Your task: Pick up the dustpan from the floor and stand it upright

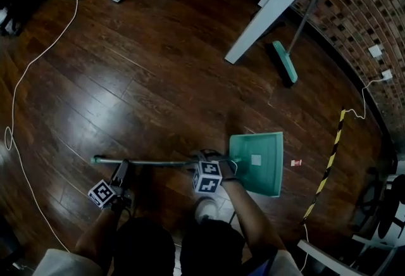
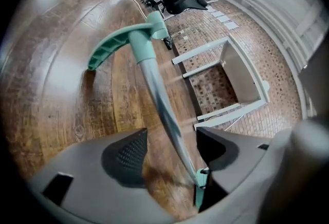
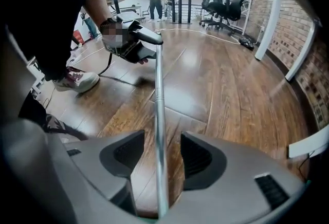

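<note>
left gripper [image 2: 169, 152]: jaws apart astride pole [image 1: 152, 162], far end from dustpan [image 1: 256, 164] | right gripper [image 3: 162, 155]: jaws apart astride pole, just beside dustpan | dustpan not upright

We lose the dustpan pole [image 1: 158, 162] under the right gripper [image 1: 201, 162] in the head view. The red-and-white scrap [image 1: 296, 163] nearby, perhaps a wrapper, is too small to name. In the left gripper view the pole blurs.

We see a teal-green dustpan [image 1: 266, 173] on a silver pole [image 1: 152, 162], a dark brown plank floor [image 1: 164, 78], and yellow-and-black striped tape [image 1: 330, 161].
</note>
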`<state>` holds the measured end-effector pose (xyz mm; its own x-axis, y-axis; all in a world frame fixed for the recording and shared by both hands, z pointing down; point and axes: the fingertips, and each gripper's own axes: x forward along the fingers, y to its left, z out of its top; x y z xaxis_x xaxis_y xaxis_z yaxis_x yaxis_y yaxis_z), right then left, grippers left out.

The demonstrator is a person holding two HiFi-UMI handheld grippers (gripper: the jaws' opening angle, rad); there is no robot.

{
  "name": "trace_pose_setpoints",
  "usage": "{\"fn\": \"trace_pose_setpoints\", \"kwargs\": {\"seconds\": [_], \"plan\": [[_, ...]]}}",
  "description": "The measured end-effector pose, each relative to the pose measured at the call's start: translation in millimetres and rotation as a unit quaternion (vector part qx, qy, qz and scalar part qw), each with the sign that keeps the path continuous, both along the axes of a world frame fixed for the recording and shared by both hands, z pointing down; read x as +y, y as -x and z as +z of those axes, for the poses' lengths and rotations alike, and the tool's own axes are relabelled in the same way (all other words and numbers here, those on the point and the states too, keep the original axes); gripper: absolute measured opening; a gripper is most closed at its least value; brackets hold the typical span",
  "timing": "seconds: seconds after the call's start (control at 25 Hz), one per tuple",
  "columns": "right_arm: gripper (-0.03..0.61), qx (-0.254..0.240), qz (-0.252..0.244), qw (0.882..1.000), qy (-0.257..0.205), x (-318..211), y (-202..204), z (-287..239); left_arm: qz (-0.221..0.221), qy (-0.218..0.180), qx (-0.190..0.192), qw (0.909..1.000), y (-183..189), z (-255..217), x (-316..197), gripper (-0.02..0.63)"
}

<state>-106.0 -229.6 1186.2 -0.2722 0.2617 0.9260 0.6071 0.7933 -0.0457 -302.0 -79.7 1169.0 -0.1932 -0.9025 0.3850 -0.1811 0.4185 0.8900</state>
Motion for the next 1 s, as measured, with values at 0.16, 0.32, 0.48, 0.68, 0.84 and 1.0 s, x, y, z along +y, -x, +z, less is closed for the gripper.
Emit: {"fn": "trace_pose_setpoints", "kwargs": {"seconds": [0.16, 0.32, 0.48, 0.68, 0.84, 1.0], "plan": [[0.232, 0.009, -0.013, 1.0, 0.004, 6.6, 6.2, 18.2, 0.004, -0.014, -0.011, 0.9998, 10.1, 6.2, 7.2, 0.31], [0.226, 0.009, -0.023, 1.0, 0.01, 13.1, 10.5, 25.1, 0.009, -0.047, -0.019, 0.9987, 17.4, 0.6, 1.6, 0.301], [0.087, 0.0, -0.02, 1.0, 0.014, 13.7, 12.9, 24.2, -0.005, -0.087, -0.012, 0.9961, 20.9, -12.1, -8.3, 0.115], [0.089, -0.016, -0.012, 1.0, 0.006, 7.7, 15.5, 17.1, -0.006, -0.101, -0.023, 0.9946, 24.9, -25.7, -16.0, 0.106], [0.089, -0.042, 0.006, 0.999, 0.0, -4.0, 20.9, 3.9, -0.001, -0.128, -0.036, 0.9911, 32.3, -47.1, -34.1, 0.101], [0.091, -0.069, 0.035, 0.997, 0.008, -14.8, 26.2, -15.3, 0.01, -0.16, -0.071, 0.9846, 42.2, -79.4, -57.9, 0.097]]}}
